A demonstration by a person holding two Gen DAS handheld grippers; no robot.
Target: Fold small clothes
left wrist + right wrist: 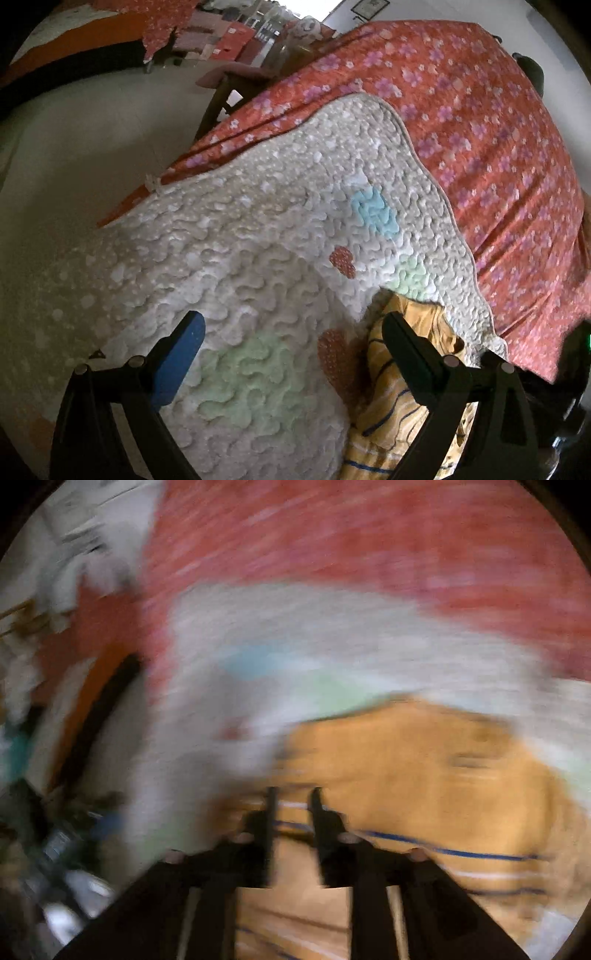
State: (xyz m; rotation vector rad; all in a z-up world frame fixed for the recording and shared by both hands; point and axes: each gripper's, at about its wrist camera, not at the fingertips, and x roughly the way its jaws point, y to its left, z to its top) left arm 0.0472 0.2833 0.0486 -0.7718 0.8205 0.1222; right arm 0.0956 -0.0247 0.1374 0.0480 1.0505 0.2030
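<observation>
Both claws hang over the work surface. Left gripper (291,328) has its jaws spread wide and holds nothing: one finger, faced with a blue pad (181,363), sits over the quilt (240,258), the other black finger (413,354) over the edge of the yellow garment (391,406). That wide stance looks like readiness to take a hem or corner, not a grip already made.

Right gripper (292,805) shows its two fingers close together with a narrow slit between them. The right wrist view is heavily smeared by motion, so whether any cloth is pinched there cannot be told.

The small garment, the thing to be folded, lies on the quilt. In the right view it spreads as a broad orange-yellow patch (424,775) right under and ahead of the fingers. In the left view it lies bunched at the lower right. It looks like thin, soft knit, yellow with fine dark blue stripes and some paler bands, and it is wrinkled rather than flat, so it probably needs smoothing before a clean fold.

The quilt is thick and puffy, stitched in a wavy pebbled pattern, cream with pastel blue, green and reddish patches and a scalloped piped edge. It likely serves as a padded, grippy folding pad. Under it lies a red bedcover (480,129) printed with small pink flowers, smooth and thin by comparison.
</observation>
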